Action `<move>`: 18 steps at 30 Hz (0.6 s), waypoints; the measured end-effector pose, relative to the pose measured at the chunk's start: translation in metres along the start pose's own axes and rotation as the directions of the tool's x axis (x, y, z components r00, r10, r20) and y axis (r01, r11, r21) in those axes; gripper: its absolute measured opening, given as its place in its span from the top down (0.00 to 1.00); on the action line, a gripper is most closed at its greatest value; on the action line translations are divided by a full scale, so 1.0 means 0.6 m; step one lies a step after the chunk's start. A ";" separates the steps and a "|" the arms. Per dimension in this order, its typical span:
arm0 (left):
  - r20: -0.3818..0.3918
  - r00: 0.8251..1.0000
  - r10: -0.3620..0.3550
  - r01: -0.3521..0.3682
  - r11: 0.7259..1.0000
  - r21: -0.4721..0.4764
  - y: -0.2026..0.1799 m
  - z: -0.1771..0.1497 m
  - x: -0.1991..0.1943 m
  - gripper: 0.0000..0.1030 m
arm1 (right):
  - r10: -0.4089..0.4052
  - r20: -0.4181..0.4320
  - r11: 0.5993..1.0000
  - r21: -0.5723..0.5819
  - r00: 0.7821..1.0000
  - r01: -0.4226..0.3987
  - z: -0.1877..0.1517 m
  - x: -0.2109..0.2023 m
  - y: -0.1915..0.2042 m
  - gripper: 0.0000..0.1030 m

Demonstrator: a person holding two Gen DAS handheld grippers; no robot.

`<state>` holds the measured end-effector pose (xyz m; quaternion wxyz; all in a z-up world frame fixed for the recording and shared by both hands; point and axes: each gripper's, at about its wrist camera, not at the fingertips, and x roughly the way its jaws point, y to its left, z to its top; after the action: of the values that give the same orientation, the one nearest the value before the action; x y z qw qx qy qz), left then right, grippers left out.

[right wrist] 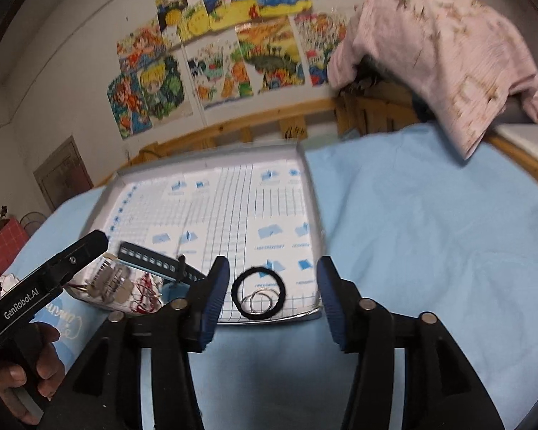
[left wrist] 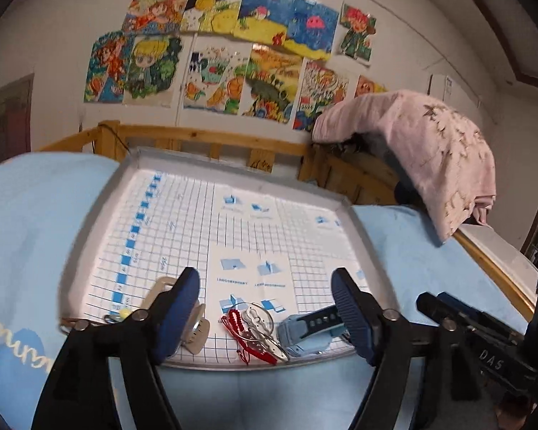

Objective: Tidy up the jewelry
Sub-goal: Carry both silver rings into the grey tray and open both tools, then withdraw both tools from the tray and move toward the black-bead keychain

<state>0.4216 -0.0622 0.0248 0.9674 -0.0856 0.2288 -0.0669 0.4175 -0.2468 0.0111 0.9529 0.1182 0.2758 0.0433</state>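
Two hand-held grippers, jaws apart

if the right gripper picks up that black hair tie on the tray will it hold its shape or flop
The black hair tie looks like a soft fuzzy loop, so it will probably sag once lifted. It seems light and unlikely to slip from the ribbed pads. The thin metal rings lying inside it may get dragged along.
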 end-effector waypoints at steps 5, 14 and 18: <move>0.069 0.998 0.004 -0.003 1.000 -0.006 -0.005 0.012 -0.078 0.03 | 0.014 0.109 0.999 -0.041 0.994 -0.009 0.008 -0.095 0.012 0.35; 0.200 0.980 -0.010 0.015 1.000 -0.019 0.001 -0.002 -0.273 0.00 | 0.090 0.272 0.989 -0.135 0.958 -0.054 -0.018 -0.299 0.049 0.01; 0.251 0.968 0.023 -0.023 1.000 -0.002 -0.006 -0.025 -0.353 0.00 | 0.084 0.313 0.989 -0.144 0.946 -0.041 -0.051 -0.379 0.065 0.01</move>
<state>0.2269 -0.0321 0.1033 0.9893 -0.0902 0.1057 -0.0443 0.2084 -0.2362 0.1132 0.9889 0.0675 0.1112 0.0725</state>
